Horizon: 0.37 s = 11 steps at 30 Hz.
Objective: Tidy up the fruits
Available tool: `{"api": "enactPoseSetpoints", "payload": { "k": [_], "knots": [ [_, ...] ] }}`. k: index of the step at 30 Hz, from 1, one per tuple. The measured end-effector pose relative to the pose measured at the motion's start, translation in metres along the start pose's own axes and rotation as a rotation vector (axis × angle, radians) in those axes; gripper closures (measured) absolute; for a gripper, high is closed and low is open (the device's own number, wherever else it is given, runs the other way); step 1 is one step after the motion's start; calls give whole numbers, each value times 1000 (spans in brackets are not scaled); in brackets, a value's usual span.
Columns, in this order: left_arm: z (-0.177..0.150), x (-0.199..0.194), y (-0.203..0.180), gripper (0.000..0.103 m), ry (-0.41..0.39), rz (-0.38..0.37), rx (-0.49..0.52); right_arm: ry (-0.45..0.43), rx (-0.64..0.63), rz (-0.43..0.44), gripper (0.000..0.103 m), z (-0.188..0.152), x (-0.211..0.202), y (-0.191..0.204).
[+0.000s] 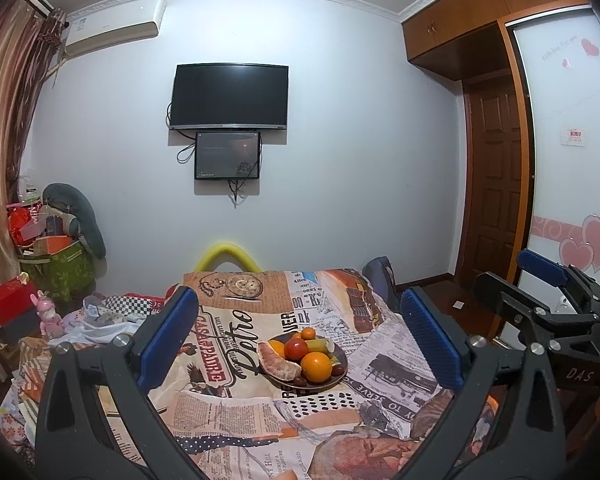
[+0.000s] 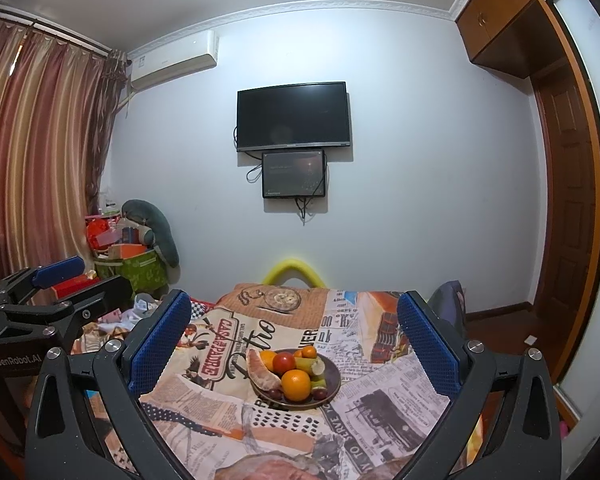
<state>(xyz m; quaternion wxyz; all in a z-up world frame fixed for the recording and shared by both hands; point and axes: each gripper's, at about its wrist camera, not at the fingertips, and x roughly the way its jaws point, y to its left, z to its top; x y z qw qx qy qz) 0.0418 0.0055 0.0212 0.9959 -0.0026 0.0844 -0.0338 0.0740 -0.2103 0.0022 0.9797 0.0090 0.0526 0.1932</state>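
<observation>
Left wrist view shows the newspaper-print collage tablecloth [image 1: 236, 412] with one dark round plate [image 1: 342, 354] at its middle, heaped with fruit. Both grippers, left gripper [image 1: 300, 332] and right gripper [image 2: 294, 338], hover near, jaws wide apart and empty. One peeled pomelo wedge [image 1: 278, 362] lies left; three oranges, largest [image 1: 316, 366] nearest; one red tomato-like fruit [image 1: 296, 348]. Best approach from above, lifting the top fruit first, squeezing gently.
</observation>
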Motion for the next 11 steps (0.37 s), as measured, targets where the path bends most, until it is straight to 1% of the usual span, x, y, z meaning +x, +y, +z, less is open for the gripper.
{"api": "enactPoseSetpoints", "payload": {
  "k": [11],
  "knots": [
    [0,1,1,0,3,-2,-2,2,2,-1,0,1,1,-1]
  ]
}}
